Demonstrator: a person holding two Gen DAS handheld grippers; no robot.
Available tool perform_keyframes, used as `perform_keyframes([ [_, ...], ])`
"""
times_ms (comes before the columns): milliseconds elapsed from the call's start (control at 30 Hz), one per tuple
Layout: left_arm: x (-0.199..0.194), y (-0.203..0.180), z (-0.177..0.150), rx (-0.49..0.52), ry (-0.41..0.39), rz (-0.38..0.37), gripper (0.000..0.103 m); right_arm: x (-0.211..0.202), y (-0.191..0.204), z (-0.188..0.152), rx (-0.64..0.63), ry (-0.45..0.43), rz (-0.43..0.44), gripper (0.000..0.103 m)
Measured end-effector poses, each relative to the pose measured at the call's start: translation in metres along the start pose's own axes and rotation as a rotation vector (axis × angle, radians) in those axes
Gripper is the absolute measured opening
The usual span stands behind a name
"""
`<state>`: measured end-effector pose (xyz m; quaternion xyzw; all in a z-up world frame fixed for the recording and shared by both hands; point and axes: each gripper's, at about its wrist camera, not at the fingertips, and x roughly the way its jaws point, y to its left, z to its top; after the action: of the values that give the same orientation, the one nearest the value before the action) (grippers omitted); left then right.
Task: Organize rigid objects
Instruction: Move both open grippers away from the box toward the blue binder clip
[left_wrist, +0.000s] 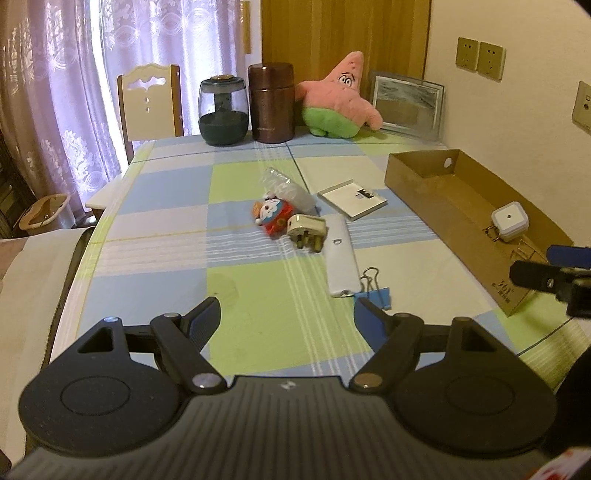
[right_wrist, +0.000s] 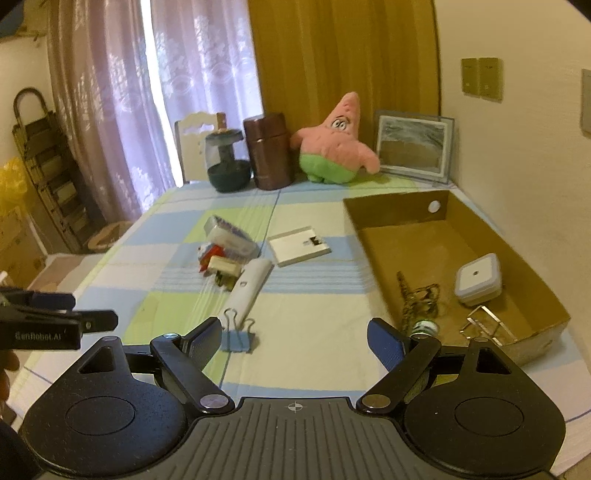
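A cardboard box (left_wrist: 458, 184) (right_wrist: 406, 236) lies at the table's right, holding a white square case (right_wrist: 478, 279) (left_wrist: 509, 220), a chain with keys (right_wrist: 415, 299) and a metal clip (right_wrist: 487, 326). On the checked cloth lie a blue binder clip (right_wrist: 236, 338) (left_wrist: 375, 293), a white remote (right_wrist: 246, 291) (left_wrist: 342, 258), a white plug (left_wrist: 306, 230) (right_wrist: 223, 268), a small toy figure (left_wrist: 271, 214), a clear packet (left_wrist: 291, 188) and a flat white box (left_wrist: 352, 199) (right_wrist: 299, 245). My left gripper (left_wrist: 286, 317) is open and empty above the near cloth. My right gripper (right_wrist: 295, 338) is open and empty beside the box.
At the table's far end stand a dark glass jar (left_wrist: 223, 110), a brown canister (left_wrist: 271, 103), a pink star plush (left_wrist: 340, 98) and a framed picture (left_wrist: 406, 103). A chair (left_wrist: 149, 105) stands behind the table. A wall runs along the right.
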<state>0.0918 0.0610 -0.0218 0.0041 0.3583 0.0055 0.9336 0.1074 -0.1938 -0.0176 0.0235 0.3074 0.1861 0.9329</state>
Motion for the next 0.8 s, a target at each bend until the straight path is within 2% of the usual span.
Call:
perform_keyframes([
  [367, 0.035, 0.016, 0.004, 0.045, 0.025, -0.025, 0.076, 0.049, 0.03, -0.015, -0.044, 0.039, -0.018, 0.083],
  [800, 0.085, 0.032, 0.003, 0.07, 0.055, -0.087, 0.077, 0.101, 0.049, -0.027, -0.072, 0.061, -0.041, 0.083],
])
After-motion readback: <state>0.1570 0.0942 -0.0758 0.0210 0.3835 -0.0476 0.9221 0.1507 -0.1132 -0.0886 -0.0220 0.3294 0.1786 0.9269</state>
